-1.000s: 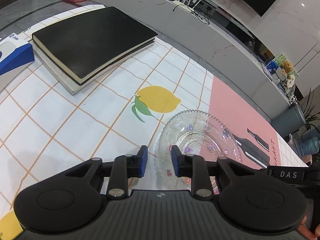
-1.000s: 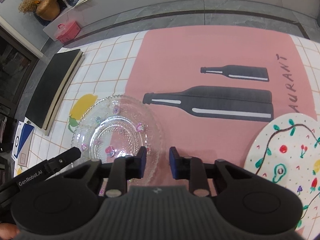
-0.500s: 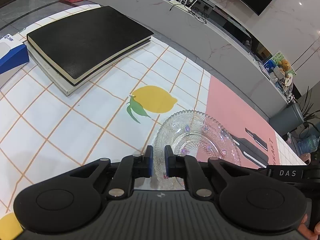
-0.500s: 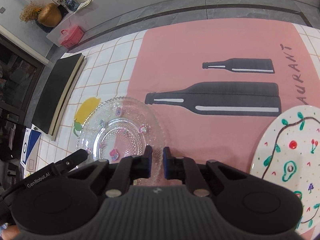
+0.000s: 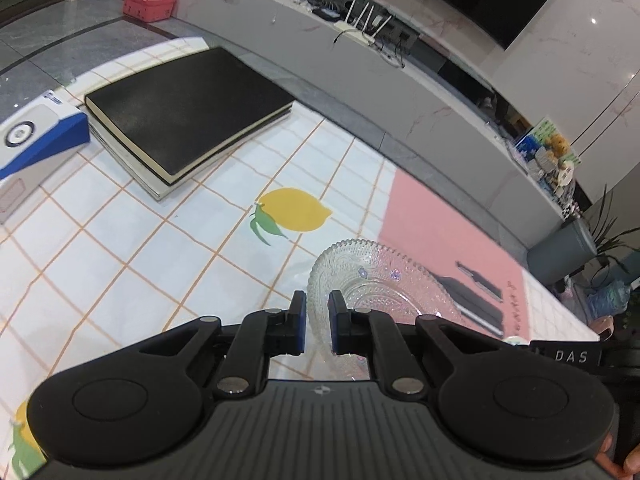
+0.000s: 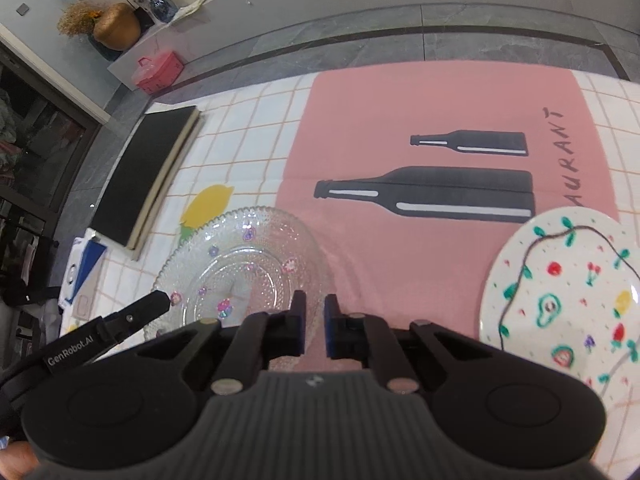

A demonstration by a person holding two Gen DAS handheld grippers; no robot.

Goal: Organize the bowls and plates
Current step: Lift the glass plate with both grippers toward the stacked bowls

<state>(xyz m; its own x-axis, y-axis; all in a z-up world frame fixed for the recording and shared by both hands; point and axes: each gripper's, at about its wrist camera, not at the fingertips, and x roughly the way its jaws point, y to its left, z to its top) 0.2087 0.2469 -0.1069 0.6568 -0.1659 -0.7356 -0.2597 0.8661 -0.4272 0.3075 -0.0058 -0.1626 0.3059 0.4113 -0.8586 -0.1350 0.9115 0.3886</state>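
A clear glass plate (image 5: 384, 284) with small flower dots is held tilted above the tablecloth. My left gripper (image 5: 317, 320) is shut on its near-left rim. My right gripper (image 6: 315, 326) is shut on its near-right rim; the plate also shows in the right wrist view (image 6: 244, 264). The left gripper's finger (image 6: 140, 314) shows at the plate's left edge there. A white plate (image 6: 568, 292) painted with fruit and vines lies on the table to the right.
A black book (image 5: 180, 108) on a white one lies at the far left of the table. A blue and white box (image 5: 36, 140) sits left of it. The cloth has a pink panel with bottle prints (image 6: 432, 196) and a lemon print (image 5: 296, 214).
Both grippers closed from open onto the glass plate's rim. The plate has risen off the cloth and both views have lifted and tilted back.
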